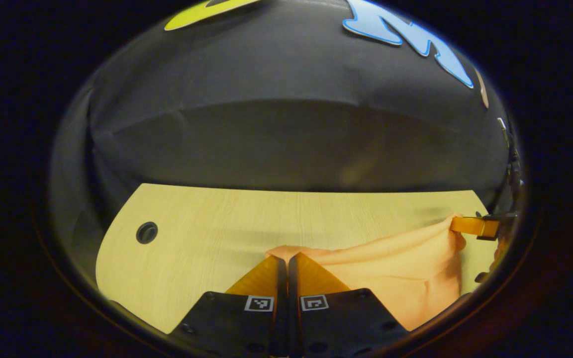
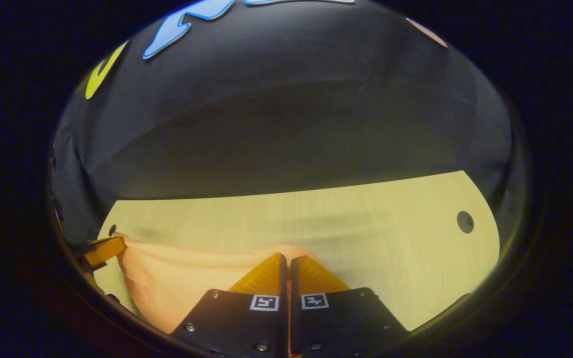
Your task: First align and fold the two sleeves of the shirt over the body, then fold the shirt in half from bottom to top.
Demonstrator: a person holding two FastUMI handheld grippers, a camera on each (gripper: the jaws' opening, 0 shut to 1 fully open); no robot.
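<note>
A peach-orange shirt (image 1: pixel 391 271) hangs lifted above the pale wooden table (image 1: pixel 207 223), its top edge stretched between the two grippers and sagging in the middle. My left gripper (image 1: pixel 286 257) is shut on one corner of the shirt's edge. At the far right of the left gripper view, the right gripper (image 1: pixel 458 224) pinches the other corner. In the right gripper view, my right gripper (image 2: pixel 286 257) is shut on the shirt (image 2: pixel 182 283), and the left gripper (image 2: pixel 120 243) holds the far corner at the left. The lower part of the shirt is hidden below the fingers.
The table has a round cable hole (image 1: pixel 146 232) near its left end, which appears as the hole (image 2: pixel 465 222) at the right in the right gripper view. The black booth wall (image 1: pixel 286 139) rises just behind the table's far edge.
</note>
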